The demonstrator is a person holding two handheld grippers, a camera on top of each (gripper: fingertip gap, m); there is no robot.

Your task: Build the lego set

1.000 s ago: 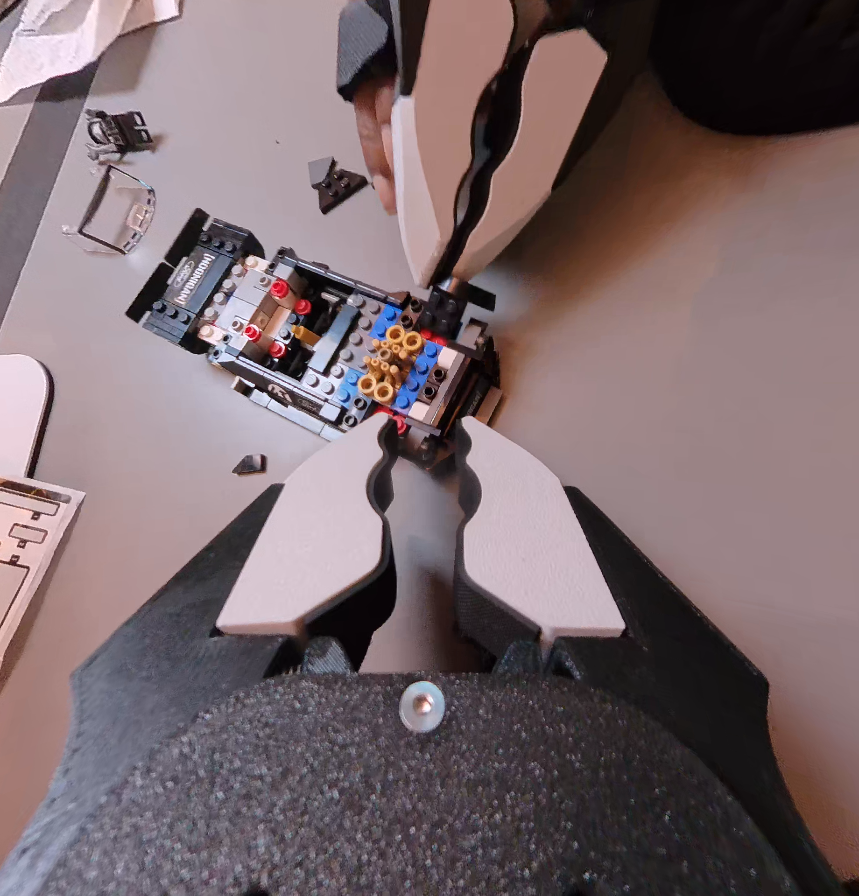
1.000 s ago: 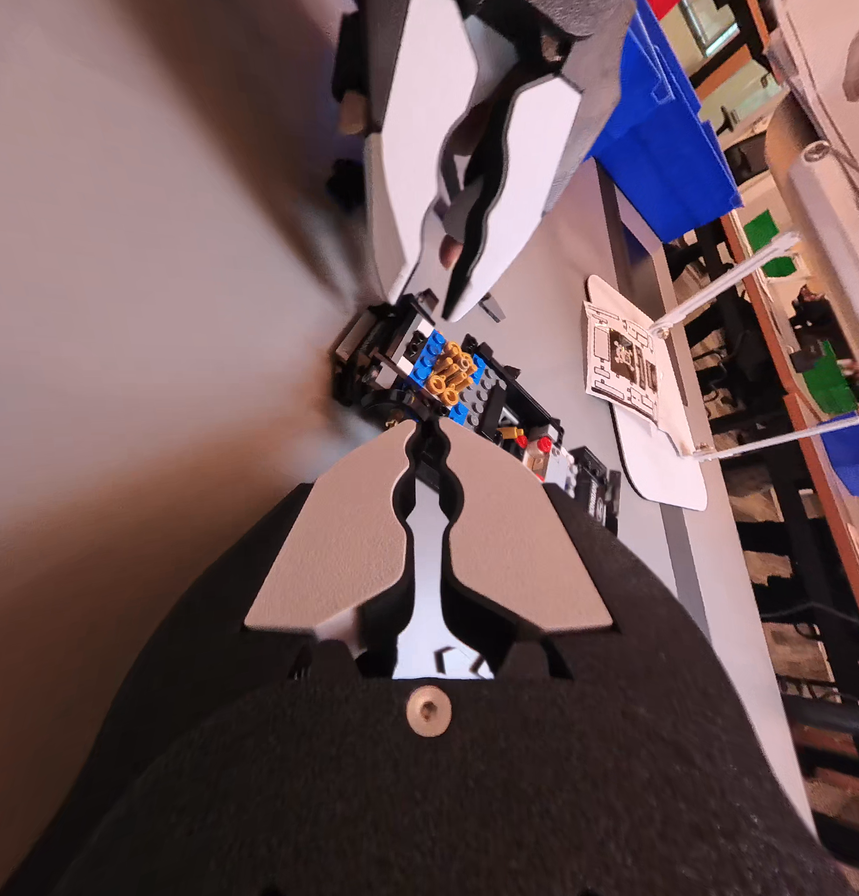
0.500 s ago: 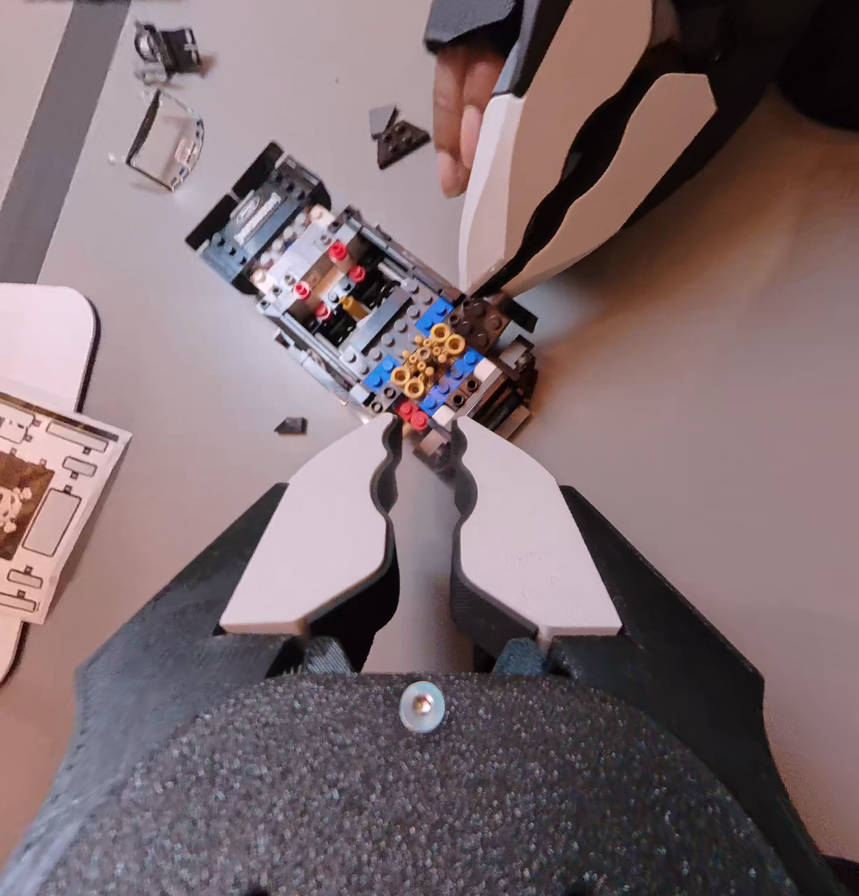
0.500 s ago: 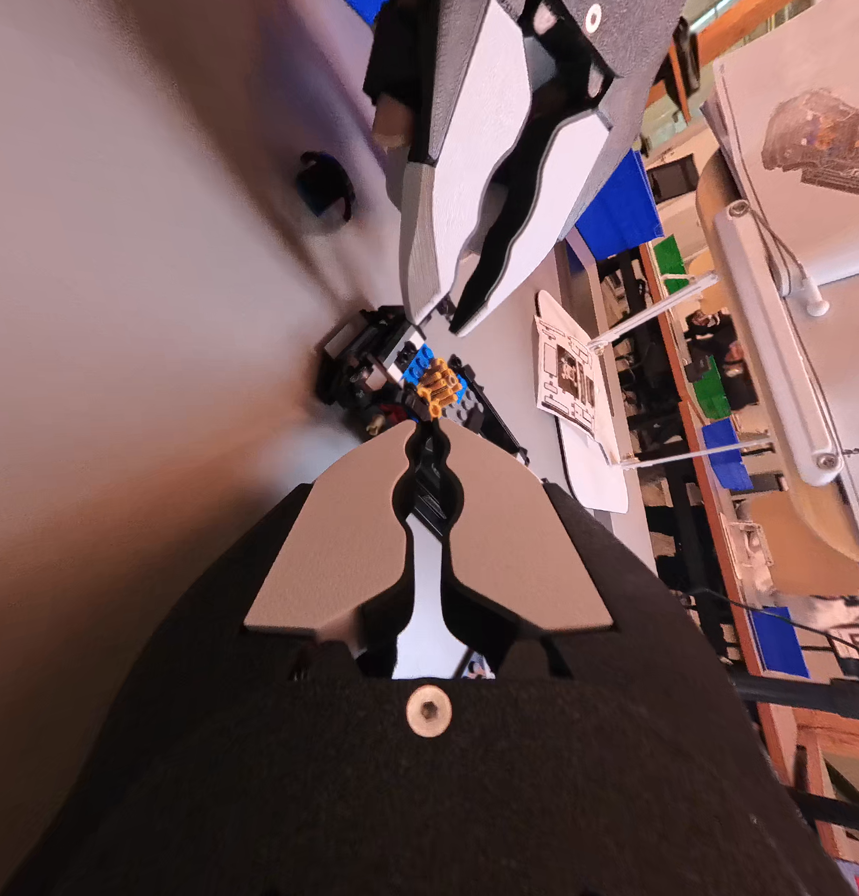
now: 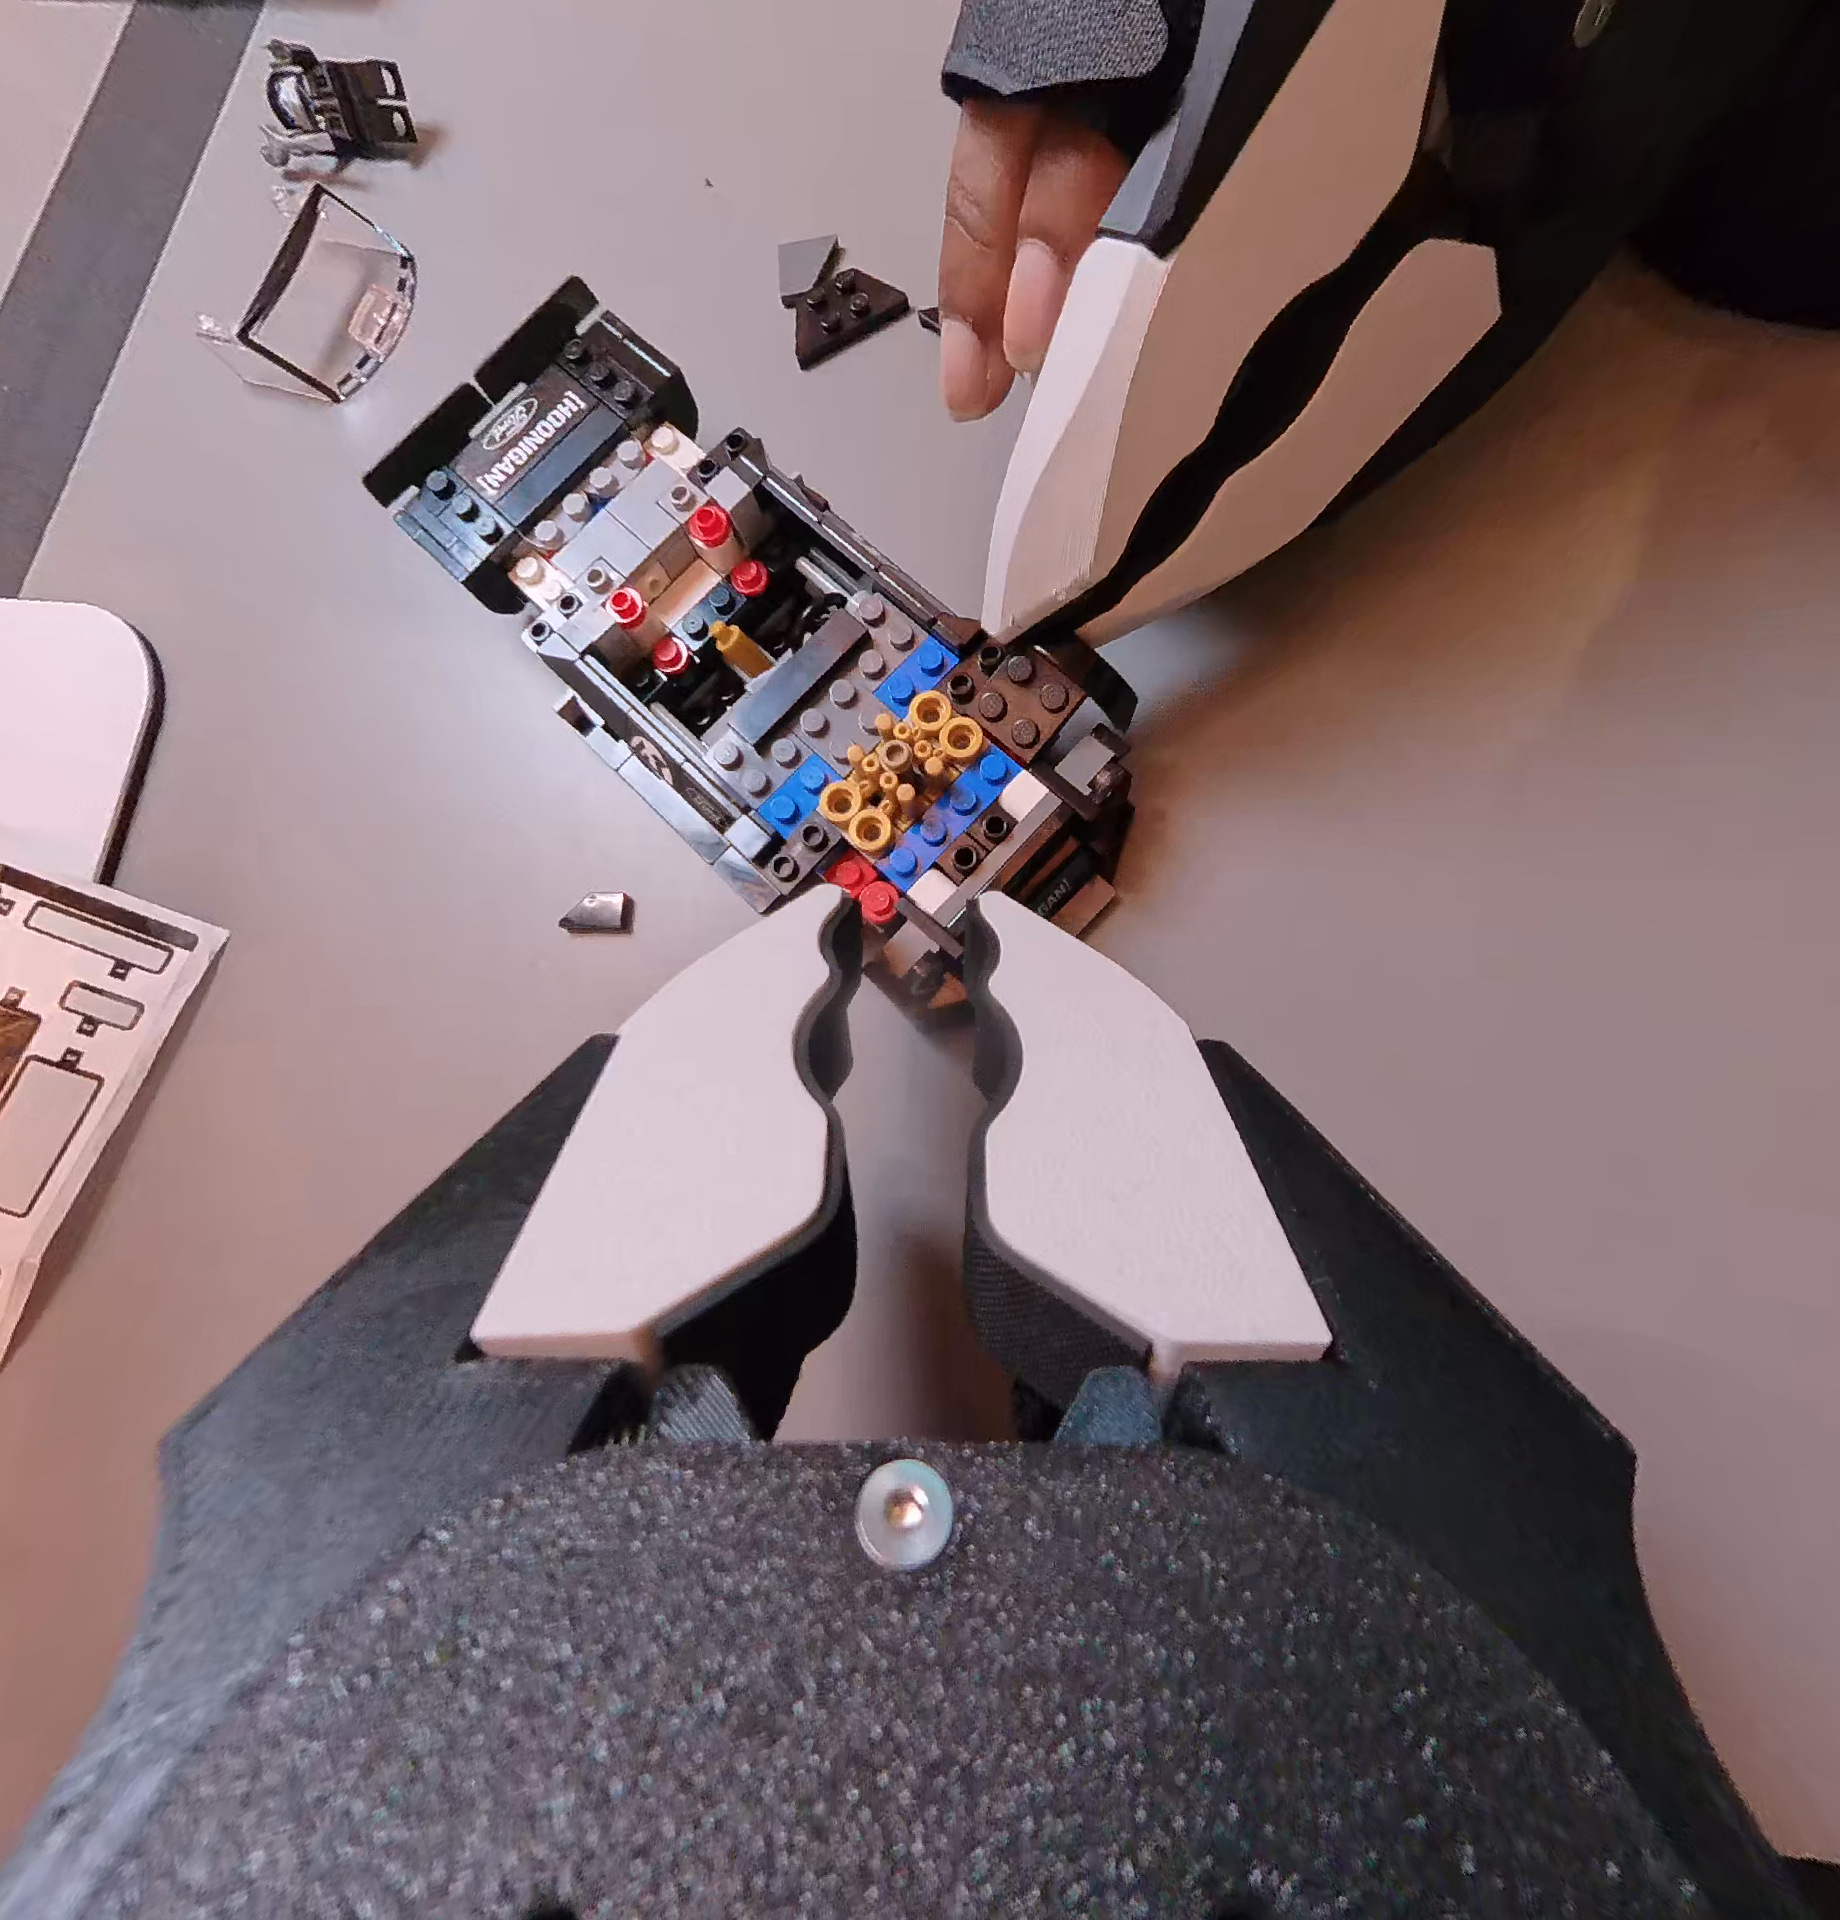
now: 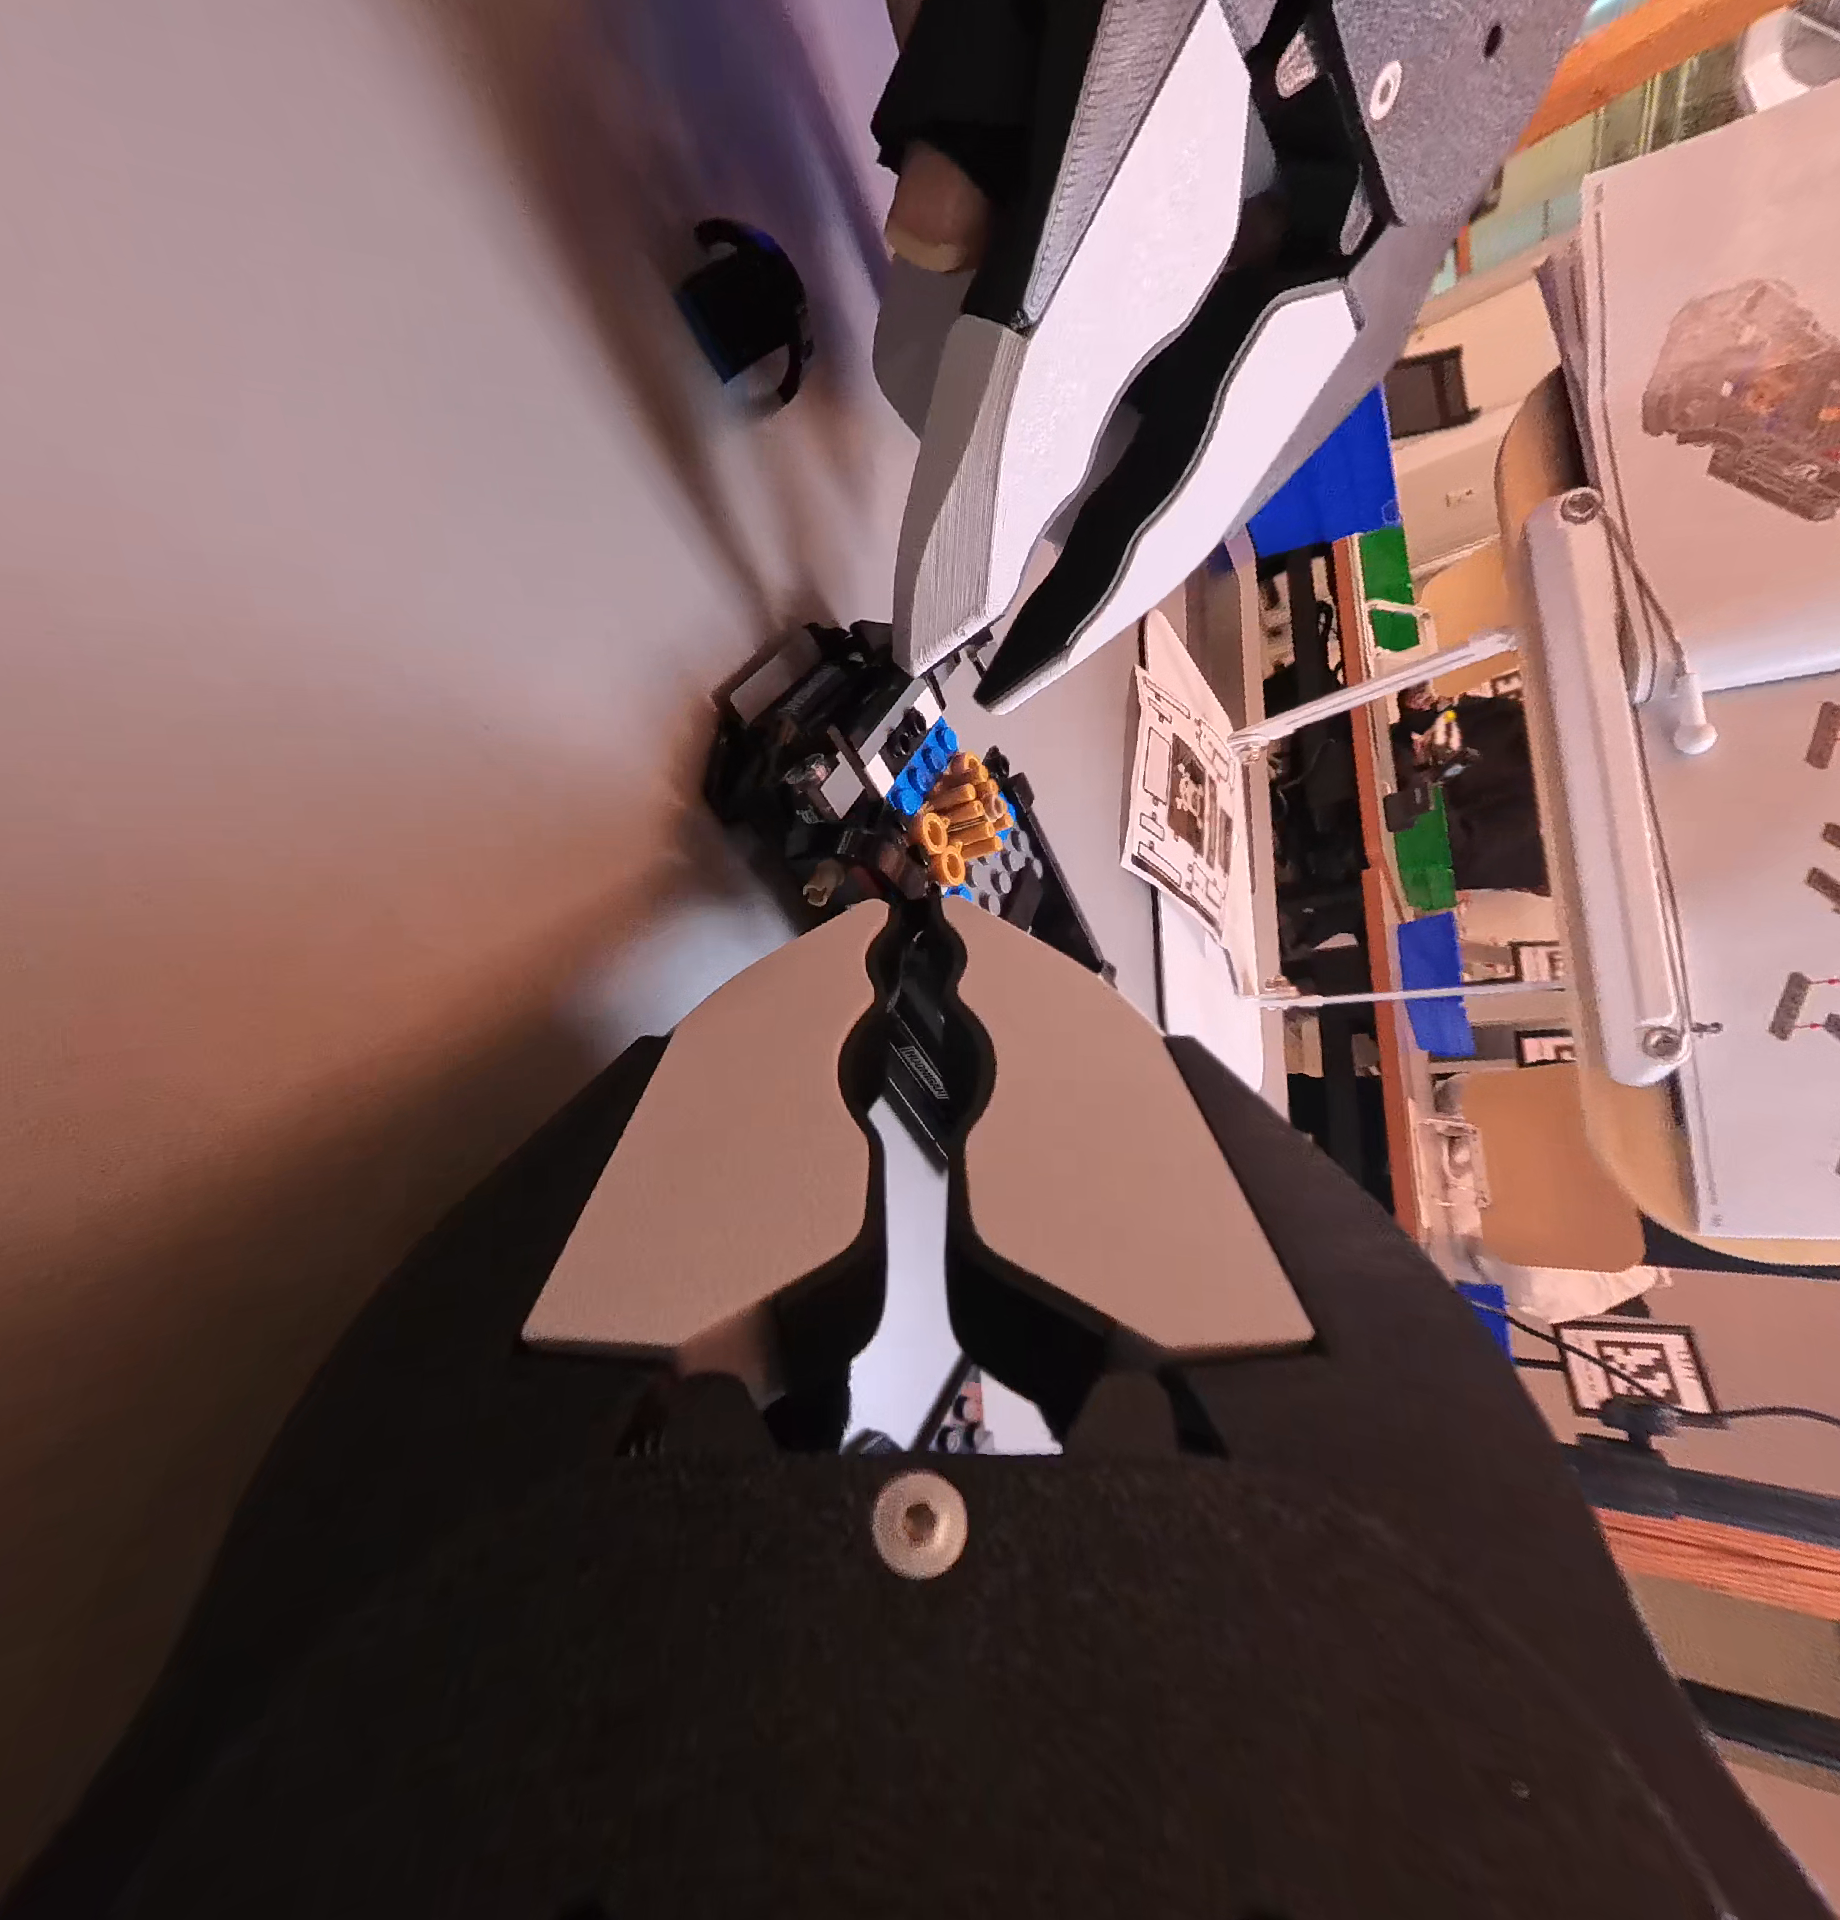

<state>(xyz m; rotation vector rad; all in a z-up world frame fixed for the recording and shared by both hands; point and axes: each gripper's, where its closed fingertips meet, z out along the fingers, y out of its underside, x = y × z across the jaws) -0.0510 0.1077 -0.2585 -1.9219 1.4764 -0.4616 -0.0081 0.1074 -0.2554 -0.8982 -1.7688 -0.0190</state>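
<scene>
Grey table (image 5: 1467, 727): left hand-held gripper (image 5: 903, 906) clamps lego car (image 5: 750, 665); right hand-held gripper (image 5: 1035, 621) pinched closed.

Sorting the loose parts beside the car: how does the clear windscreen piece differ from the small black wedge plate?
The clear windscreen piece is transparent, curved and stands tall; the small black wedge plate is opaque, flat and triangular with studs on top. The windscreen lies off the car's rear left corner, the wedge plate nearer the person's fingers. Both lie loose on the grey table, unattached to the lego car.
</scene>
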